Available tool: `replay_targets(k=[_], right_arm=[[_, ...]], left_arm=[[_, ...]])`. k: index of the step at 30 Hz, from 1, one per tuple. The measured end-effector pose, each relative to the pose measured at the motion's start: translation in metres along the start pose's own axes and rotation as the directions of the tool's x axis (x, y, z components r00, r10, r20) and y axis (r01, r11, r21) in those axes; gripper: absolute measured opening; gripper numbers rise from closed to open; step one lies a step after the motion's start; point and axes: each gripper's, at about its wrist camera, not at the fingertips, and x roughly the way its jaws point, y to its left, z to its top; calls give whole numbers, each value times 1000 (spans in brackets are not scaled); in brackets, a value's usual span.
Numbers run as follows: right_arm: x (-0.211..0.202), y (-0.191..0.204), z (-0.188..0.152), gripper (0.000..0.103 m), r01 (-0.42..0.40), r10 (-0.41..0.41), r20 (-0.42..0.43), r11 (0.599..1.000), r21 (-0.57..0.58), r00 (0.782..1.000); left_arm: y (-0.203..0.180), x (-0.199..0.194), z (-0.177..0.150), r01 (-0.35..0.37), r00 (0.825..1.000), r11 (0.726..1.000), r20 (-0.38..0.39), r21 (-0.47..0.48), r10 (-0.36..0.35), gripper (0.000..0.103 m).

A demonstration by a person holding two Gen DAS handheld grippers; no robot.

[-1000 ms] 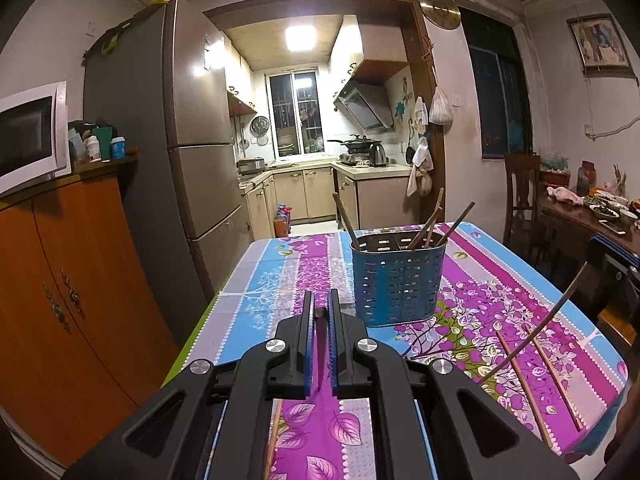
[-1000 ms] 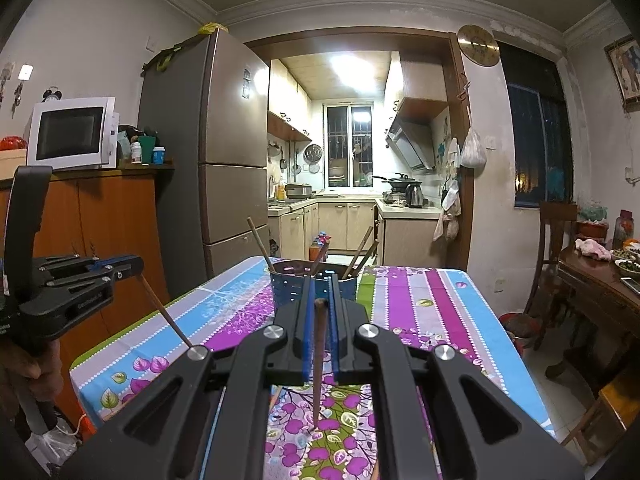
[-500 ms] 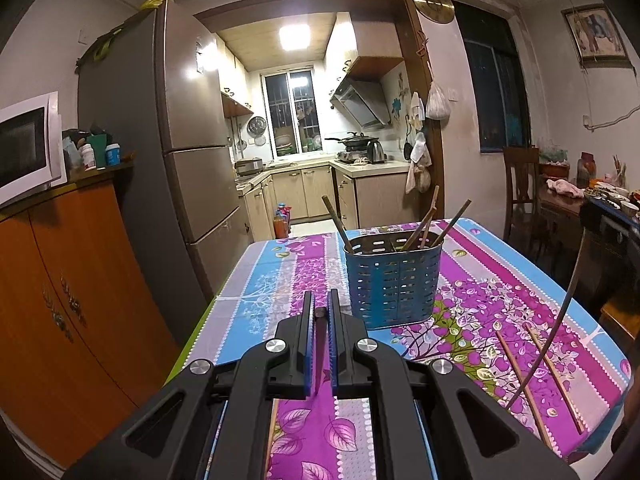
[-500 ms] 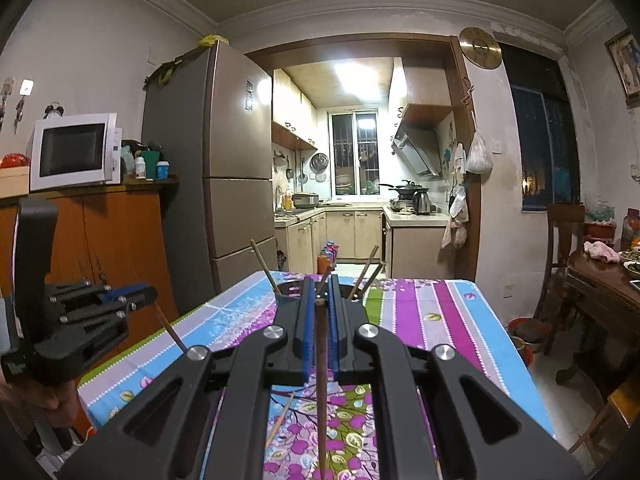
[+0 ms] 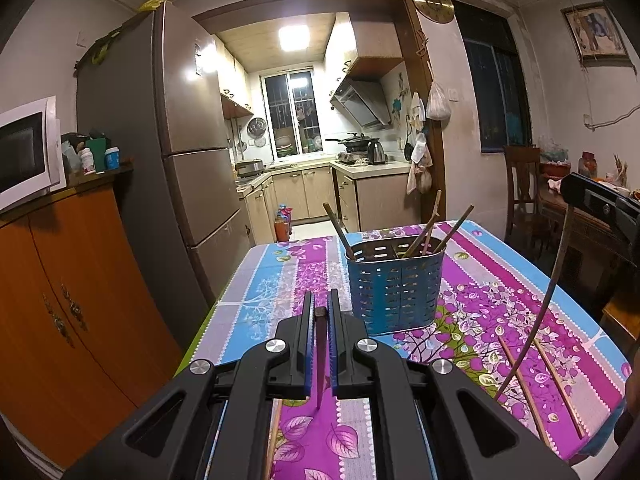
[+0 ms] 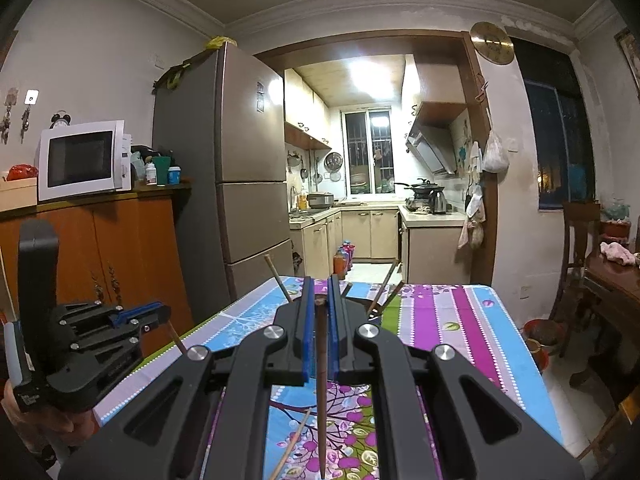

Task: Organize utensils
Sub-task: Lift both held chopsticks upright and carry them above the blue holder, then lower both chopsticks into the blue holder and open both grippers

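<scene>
At lower centre of each view, left gripper (image 5: pixel 319 312) and right gripper (image 6: pixel 319 300) each pinch one chopstick (image 5: pixel 320 356) between narrow fingers, blue holder (image 5: pixel 394 286) mid-counter (image 5: pixel 260 300), edges bare.

I'm working in a home dining room: a floral tablecloth (image 5: pixel 500 280) in front, a tall fridge (image 6: pixel 240 168) to its left, a microwave (image 6: pixel 82 159) on an orange cabinet (image 5: pixel 72 300) further left, and beyond the fridge a lit kitchen with stove hood (image 5: pixel 362 102) and window (image 6: pixel 367 142)
</scene>
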Motion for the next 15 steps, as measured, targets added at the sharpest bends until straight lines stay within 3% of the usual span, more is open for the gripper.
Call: replay_targets(k=[6, 15], right_arm=[[18, -7, 14, 5, -15, 15, -29, 1000, 16, 999], [44, -22, 59, 5, 1, -2, 10, 999, 44, 1000]], left_arm=[[10, 16, 22, 30, 999, 999, 12, -20, -30, 7], [22, 32, 84, 143, 988, 987, 64, -69, -139, 7]])
